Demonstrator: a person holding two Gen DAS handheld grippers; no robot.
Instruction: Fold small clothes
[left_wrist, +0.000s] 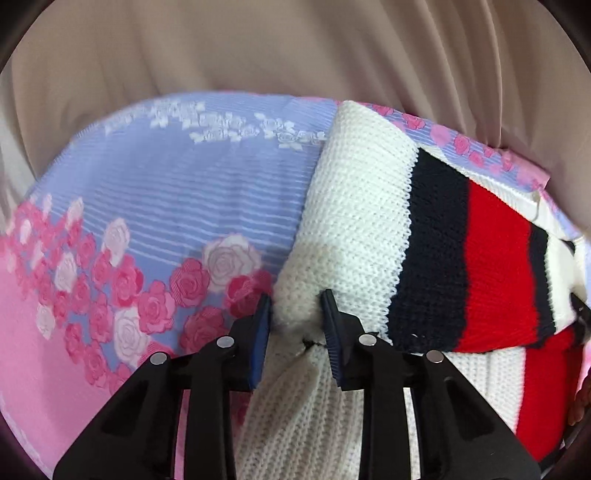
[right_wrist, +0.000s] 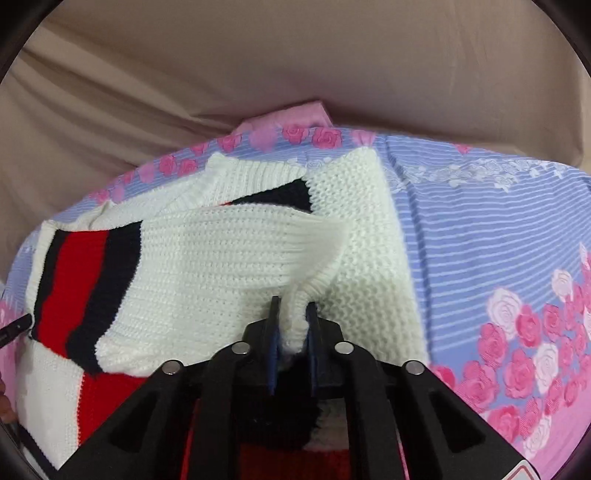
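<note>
Underneath everything lies a floral sheet (left_wrist: 155, 206), lilac with white stripes and pink and white roses, spread over a raised surface; beige draped fabric (left_wrist: 258, 48) fills the background. On the sheet rests a white knit sweater (right_wrist: 221, 258) with navy and red stripes, partly folded. The left hand-held gripper (left_wrist: 297, 321) points forward and down, its blue pads clenched on a bunched white fold. The right hand-held gripper (right_wrist: 293, 321) likewise pinches the ribbed cuff of a sleeve (right_wrist: 314, 251), lifted across the sweater's body.
</note>
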